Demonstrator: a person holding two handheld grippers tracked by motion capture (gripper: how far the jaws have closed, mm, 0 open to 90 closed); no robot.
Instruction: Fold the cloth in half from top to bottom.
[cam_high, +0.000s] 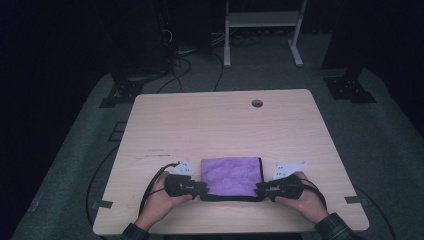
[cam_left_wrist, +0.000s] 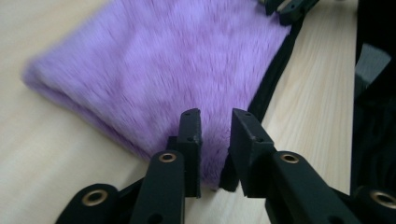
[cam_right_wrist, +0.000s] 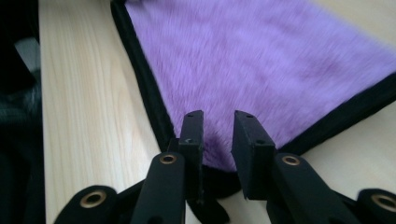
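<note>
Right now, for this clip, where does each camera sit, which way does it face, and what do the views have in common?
High view: above the person's side, facing forward and down on the table; both hands, the left gripper and right gripper enter from below.
Left gripper view: rides the left gripper, looking along its jaws at the purple cloth.
Right gripper view: rides the right gripper, looking at the cloth's black-edged corner.
Shared: all three show the cloth; the left gripper view also catches the other gripper's jaws at its top edge.
</note>
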